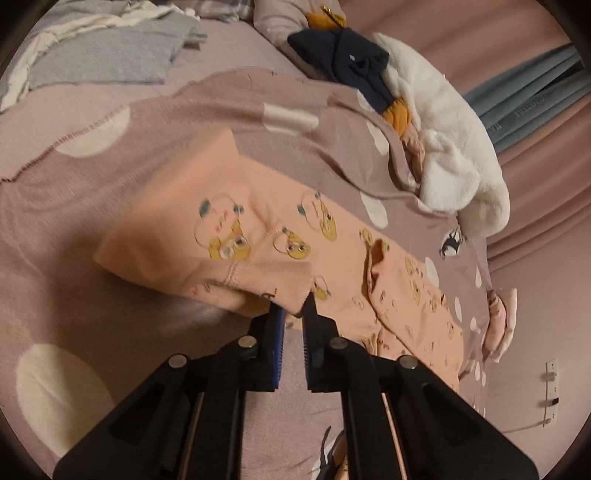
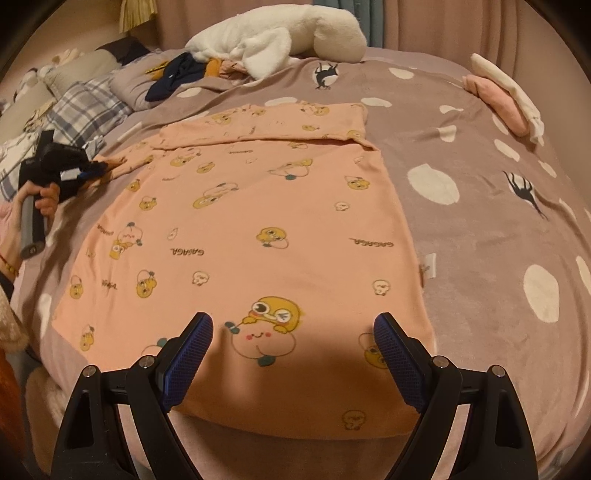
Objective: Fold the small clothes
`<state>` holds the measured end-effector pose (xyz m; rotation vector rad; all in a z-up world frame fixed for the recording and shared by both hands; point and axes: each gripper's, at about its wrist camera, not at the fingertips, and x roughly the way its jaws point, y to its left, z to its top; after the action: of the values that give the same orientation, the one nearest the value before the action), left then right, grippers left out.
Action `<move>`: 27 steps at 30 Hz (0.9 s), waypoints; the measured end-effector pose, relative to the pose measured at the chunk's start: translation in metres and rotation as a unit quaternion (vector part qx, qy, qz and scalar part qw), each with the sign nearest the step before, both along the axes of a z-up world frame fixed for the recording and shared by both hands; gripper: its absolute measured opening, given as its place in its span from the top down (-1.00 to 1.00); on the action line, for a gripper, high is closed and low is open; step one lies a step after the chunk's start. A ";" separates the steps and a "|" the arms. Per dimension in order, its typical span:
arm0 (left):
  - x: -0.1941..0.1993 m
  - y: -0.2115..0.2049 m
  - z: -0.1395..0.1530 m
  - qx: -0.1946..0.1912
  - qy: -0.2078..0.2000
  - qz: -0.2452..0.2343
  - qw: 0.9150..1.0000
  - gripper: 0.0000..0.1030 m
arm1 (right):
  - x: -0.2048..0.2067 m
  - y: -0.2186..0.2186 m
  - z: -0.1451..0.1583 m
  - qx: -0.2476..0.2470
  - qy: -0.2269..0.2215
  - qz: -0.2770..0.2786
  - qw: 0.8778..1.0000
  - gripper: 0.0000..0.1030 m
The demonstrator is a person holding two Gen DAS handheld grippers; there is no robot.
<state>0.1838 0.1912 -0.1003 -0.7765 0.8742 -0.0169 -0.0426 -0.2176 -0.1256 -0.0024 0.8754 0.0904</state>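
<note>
Pink shirt (image 2: 258,221) flat on blanket (image 2: 480,229), length running away; left tool (image 1: 293,314) pinching sleeve (image 1: 207,240), right tool (image 2: 293,328) spread

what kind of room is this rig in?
Most likely a bedroom: the peach cartoon-print shirt lies on a bed under a mauve polka-dot blanket, with a plaid pillow at its head and pink curtains behind.

Counted on the bed: two grippers, four kinds of cloth.

One peach printed shirt (image 2: 258,221), one dotted mauve blanket (image 2: 480,229), one white plush throw (image 2: 280,40), one folded pink-and-white pile (image 2: 502,99); left gripper (image 1: 293,314), right gripper (image 2: 293,325).
</note>
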 end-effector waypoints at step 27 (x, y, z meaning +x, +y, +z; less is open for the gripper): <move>0.002 0.013 -0.019 -0.114 0.052 0.036 0.991 0.36 | -0.002 0.014 -0.012 -0.046 0.033 0.022 0.998 -0.73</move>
<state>0.1861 0.2042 -0.1198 -1.0297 0.9534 -0.0132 -0.0450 -0.2031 -0.1378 -0.1045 0.9448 0.0915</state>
